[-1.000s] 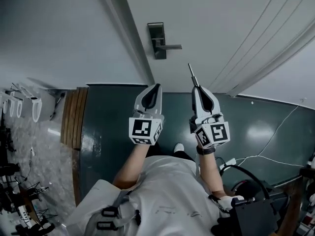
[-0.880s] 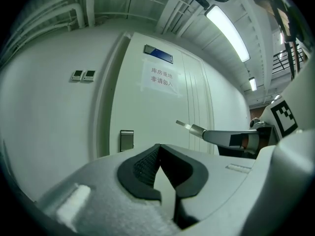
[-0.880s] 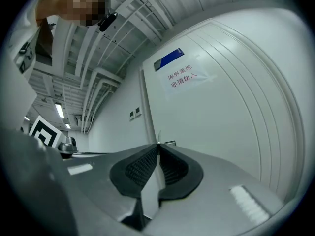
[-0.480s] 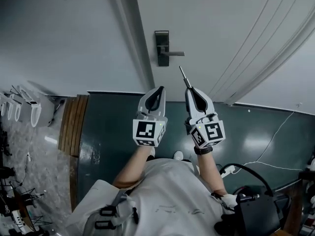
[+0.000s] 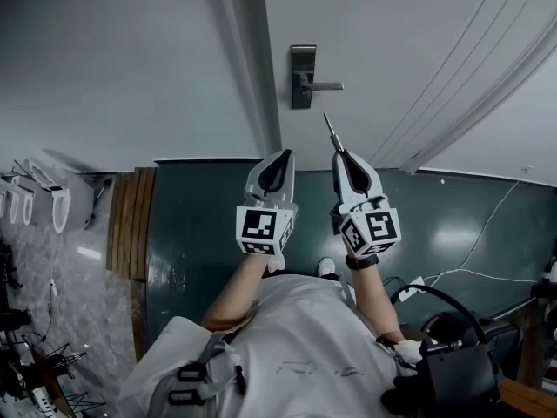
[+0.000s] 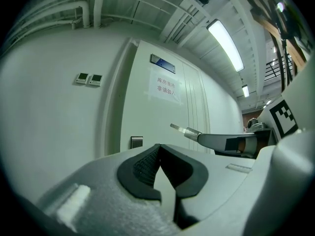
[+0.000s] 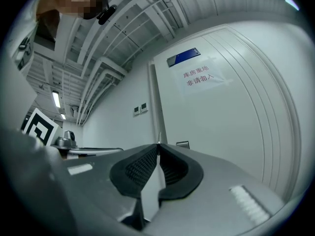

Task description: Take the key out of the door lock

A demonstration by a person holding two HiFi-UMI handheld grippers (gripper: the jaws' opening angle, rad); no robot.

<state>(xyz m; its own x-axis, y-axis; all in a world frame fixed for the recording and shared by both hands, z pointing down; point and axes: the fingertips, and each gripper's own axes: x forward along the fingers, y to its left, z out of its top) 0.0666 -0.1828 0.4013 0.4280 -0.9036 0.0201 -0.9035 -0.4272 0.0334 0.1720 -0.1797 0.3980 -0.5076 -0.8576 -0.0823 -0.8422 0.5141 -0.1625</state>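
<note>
Head view shows my two grippers side by side in front of the white door [image 5: 392,50], both pointing at it. My right gripper [image 5: 340,155] has its jaws pressed together on the key [image 5: 331,132], and the thin metal shaft sticks out past the tips. The key is out of the door lock [image 5: 303,75]. It is in the air below and a little right of the lock plate, under the lever handle [image 5: 325,85], and touches neither. My left gripper [image 5: 280,157] has its jaws fully together with nothing between them. Left gripper view shows the key pointing toward the door.
</note>
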